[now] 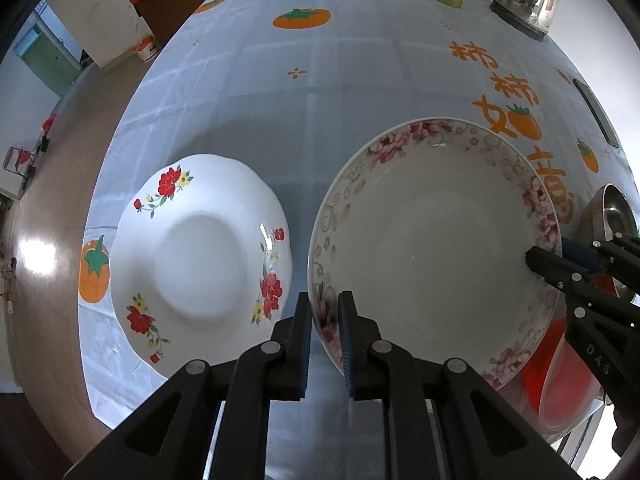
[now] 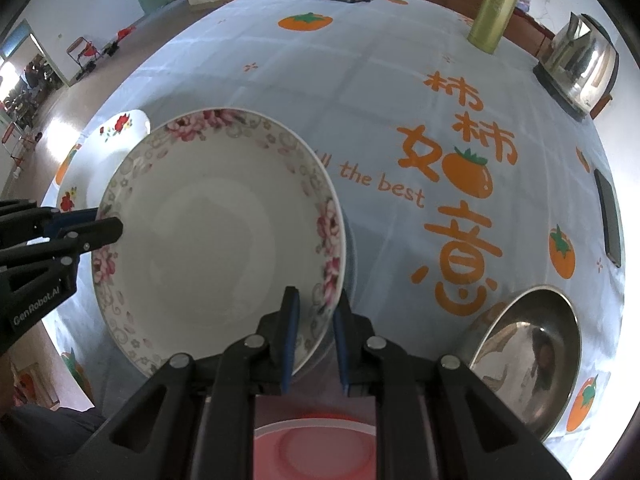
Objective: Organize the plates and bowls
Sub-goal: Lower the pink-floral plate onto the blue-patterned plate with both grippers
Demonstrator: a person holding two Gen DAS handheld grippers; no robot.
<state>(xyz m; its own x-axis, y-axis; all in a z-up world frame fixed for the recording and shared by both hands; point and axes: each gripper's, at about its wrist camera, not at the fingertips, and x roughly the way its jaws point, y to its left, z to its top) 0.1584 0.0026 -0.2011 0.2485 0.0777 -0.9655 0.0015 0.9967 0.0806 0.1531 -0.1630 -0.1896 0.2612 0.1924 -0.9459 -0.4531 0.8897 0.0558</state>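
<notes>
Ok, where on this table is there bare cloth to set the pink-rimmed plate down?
The widest free patch is mid-table, beyond the pink-rimmed plate and short of the green canister and kettle. The near edge is crowded: red-flower plate on one side, steel bowl and red bowl on the other.

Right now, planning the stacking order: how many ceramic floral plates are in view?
2: the pink-rimmed plate, gripped at opposite edges by the left gripper and right gripper; the red-flowered plate beside it.
</notes>
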